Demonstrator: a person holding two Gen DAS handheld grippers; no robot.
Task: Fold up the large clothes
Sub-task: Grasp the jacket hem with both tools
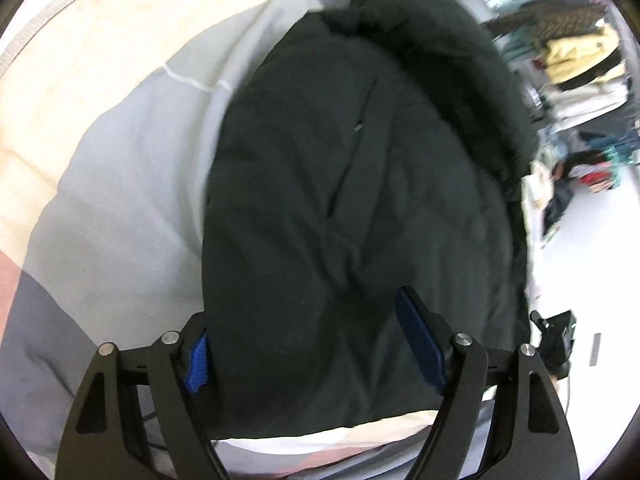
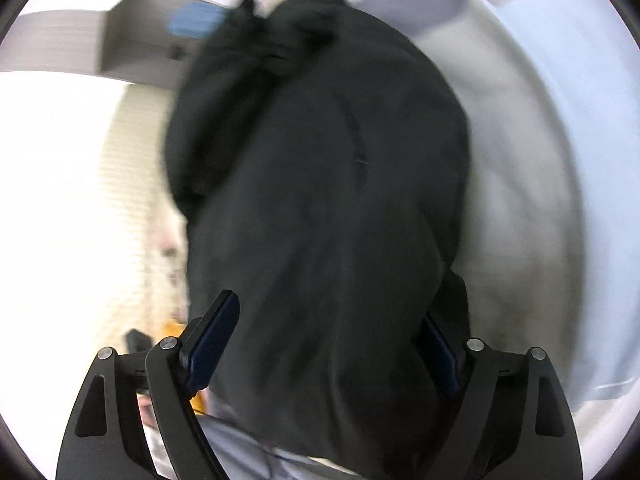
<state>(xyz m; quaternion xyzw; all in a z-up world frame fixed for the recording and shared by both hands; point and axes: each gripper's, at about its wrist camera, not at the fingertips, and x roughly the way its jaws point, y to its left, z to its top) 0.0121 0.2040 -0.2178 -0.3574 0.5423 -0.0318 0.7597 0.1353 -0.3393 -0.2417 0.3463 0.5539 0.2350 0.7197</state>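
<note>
**On the bed: one dark coat, two spread grippers**

At six o'clock in each wrist view, one gripper apiece, two in all. Left gripper [image 1: 308,344] spread wide, blue pads [image 1: 198,364] showing on both fingers, dark cloth lying between them; pads seemingly clear of the fabric, nothing pinched. Right gripper [image 2: 328,348] likewise wide apart, navy-padded fingers [image 2: 212,344] flanking a bulge of the same cloth, the finger at four o'clock half buried behind a fold; whether that pad touches cannot be told through the blur.

From centre out to twelve o'clock, one black coat [image 1: 360,200], bulky and padded, lying lengthwise away from both cameras, a slanted pocket slit [image 1: 360,120] near the middle, a thick rolled hood or collar [image 1: 432,32] at the far end. Matte, lightly creased fabric, all of it motion-blurred.

Under and around the coat, one bedspread [image 1: 120,160] in pale grey-blue, cream and pink panels, filling nine to eleven o'clock in the left view and one to four o'clock in the right.

Farther off at two to three o'clock in the left view, white floor with heaps of clothes [image 1: 580,60], yellow and cream among them. At ten o'clock in the right view, a pale cabinet or ledge [image 2: 136,32], too blurred to name surely.
</note>
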